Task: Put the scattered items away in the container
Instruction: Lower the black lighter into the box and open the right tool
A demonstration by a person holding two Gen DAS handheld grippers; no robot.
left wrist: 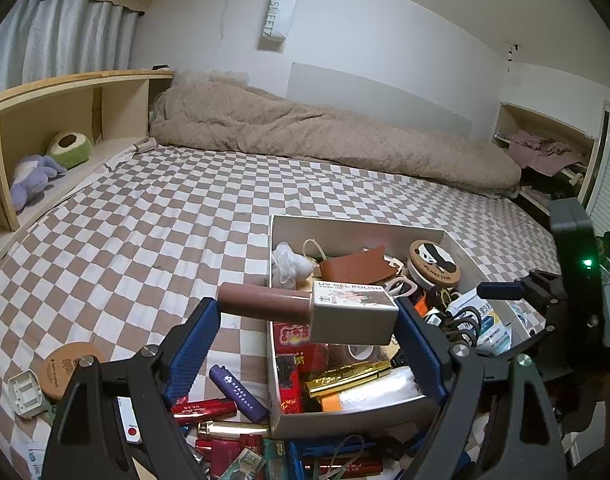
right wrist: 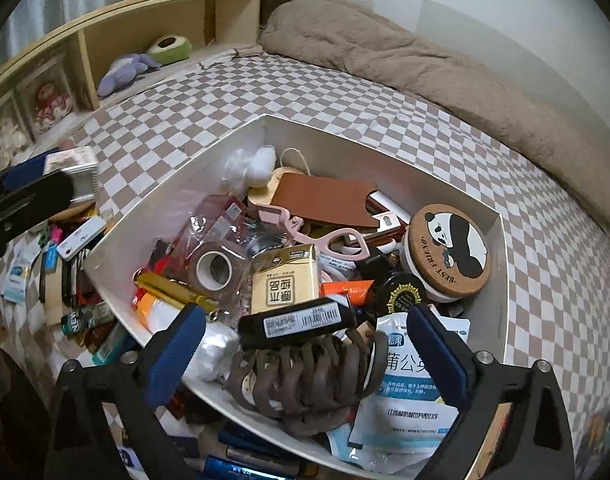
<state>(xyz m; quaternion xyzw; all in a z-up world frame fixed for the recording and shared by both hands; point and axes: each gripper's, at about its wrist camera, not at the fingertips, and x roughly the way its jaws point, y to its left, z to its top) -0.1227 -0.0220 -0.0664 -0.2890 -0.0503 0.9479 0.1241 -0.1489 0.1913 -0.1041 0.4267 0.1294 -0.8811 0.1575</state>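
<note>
Right wrist: one white box (right wrist: pixel 385 148), one hair claw (right wrist: pixel 305 384).

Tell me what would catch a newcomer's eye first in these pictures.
Probably the gel polish bottle held crosswise in the left tongs, just over the near-left wall of the white box. Next, the box's jumble, with a panda-lidded tin at its right and a brown hair claw under the open right tongs. More clutter lies on the checkered bed.

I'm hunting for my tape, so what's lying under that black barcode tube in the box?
Under the black barcode tube sits a brown claw hair clip, in the white box. Behind it are a gold packet and a tape roll. Anything deeper is covered.
</note>
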